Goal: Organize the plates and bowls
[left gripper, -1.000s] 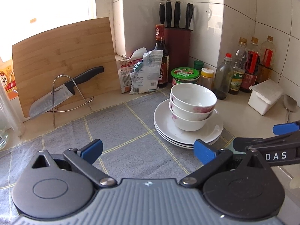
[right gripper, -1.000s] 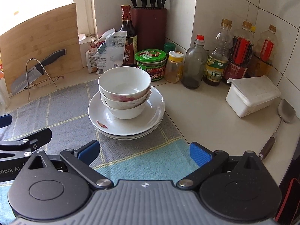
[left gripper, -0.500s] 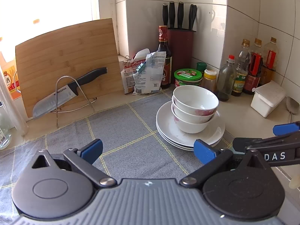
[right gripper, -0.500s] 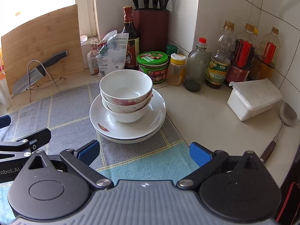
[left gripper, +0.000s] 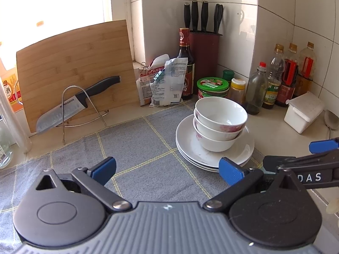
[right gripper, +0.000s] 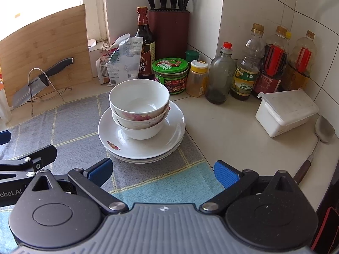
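Left wrist view: left gripper (left gripper: 167, 168) has pulled back slightly over the last second, jaws wide apart, empty. Stack of bowls (left gripper: 220, 122) on plates (left gripper: 214, 148) sits far right on the mat (left gripper: 135, 148), unmoved, so stacking looks done. Bowls open straight up, stack axis vertical.

Right wrist view: right gripper (right gripper: 163, 174), jaws apart, empty, also backed off. Bowls (right gripper: 139, 108) nested upright, centred on plates (right gripper: 142, 139), near the worktop (right gripper: 228, 131) edge of the mat.

Left gripper (left gripper: 167, 169) and right gripper (right gripper: 162, 171) agape, empty
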The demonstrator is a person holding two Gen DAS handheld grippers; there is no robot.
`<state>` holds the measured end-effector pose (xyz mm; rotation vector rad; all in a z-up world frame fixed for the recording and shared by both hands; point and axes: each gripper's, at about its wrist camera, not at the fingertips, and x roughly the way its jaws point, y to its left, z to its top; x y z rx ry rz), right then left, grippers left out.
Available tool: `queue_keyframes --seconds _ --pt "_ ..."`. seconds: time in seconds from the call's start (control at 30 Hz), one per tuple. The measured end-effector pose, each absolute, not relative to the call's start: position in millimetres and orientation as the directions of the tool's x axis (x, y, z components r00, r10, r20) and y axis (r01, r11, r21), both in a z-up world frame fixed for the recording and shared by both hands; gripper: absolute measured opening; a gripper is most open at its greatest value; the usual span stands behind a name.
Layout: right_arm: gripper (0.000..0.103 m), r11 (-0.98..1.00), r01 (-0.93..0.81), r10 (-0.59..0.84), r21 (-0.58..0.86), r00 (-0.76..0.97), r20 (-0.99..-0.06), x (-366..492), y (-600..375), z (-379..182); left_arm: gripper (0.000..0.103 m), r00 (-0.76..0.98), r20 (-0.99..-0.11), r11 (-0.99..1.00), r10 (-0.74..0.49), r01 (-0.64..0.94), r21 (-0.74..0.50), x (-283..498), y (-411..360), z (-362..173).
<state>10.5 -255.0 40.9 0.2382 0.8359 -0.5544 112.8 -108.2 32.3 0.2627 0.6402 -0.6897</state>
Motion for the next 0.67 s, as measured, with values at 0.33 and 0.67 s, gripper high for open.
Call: queue_keyframes --seconds 0.33,0.67 --pt "0.103 0.835 0.550 -0.372 -0.020 0.537 -0.758 14.4 -257.7 43.0 0.102 0.594 -0.631 0.754 -0.500 0.656 0.020 115.4 -110.7 31.6" --pt "0.103 0.834 0.551 -0.379 -0.034 0.528 -0.760 16.5 -260.0 41.3 0.102 0.590 -0.635 0.754 -0.499 0.656 0.017 116.0 -112.4 31.5"
